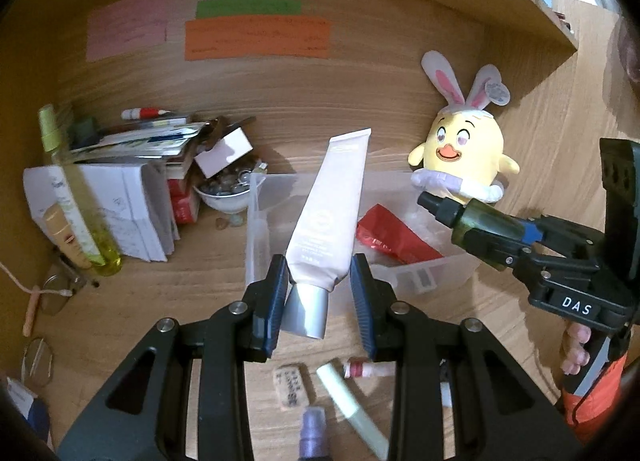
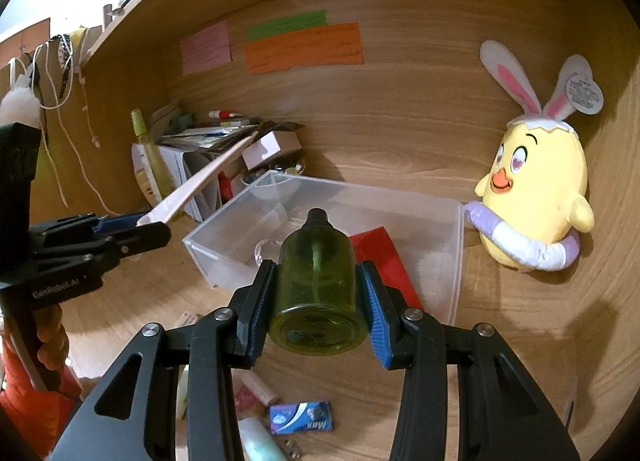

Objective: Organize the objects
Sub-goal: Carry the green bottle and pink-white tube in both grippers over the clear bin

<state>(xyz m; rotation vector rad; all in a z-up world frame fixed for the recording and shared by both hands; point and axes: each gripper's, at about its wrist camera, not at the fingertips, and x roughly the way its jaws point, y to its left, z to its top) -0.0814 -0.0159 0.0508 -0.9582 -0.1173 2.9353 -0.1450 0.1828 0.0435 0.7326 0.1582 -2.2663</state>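
My left gripper (image 1: pixel 320 293) is shut on a pale pink tube (image 1: pixel 332 205) with a silver cap, held up over the near edge of a clear plastic bin (image 1: pixel 256 229). My right gripper (image 2: pixel 318 301) is shut on a green pump bottle (image 2: pixel 318 281) with a black top, held above the front of the same bin (image 2: pixel 224 221). A red packet (image 2: pixel 380 257) lies inside the bin. In the left wrist view the right gripper (image 1: pixel 516 237) holds the bottle (image 1: pixel 480 221) at the bin's right side. In the right wrist view the left gripper (image 2: pixel 132 225) and the tube (image 2: pixel 200 181) show edge-on at the left.
A yellow chick plush with rabbit ears (image 2: pixel 536 189) leans right of the bin. Books, boxes and a bowl of stones (image 1: pixel 224 189) crowd the left corner with a tall yellow spray bottle (image 1: pixel 68 189). Small tubes, a purple bottle (image 1: pixel 314 433) and a blue packet (image 2: pixel 300 415) lie on the desk below.
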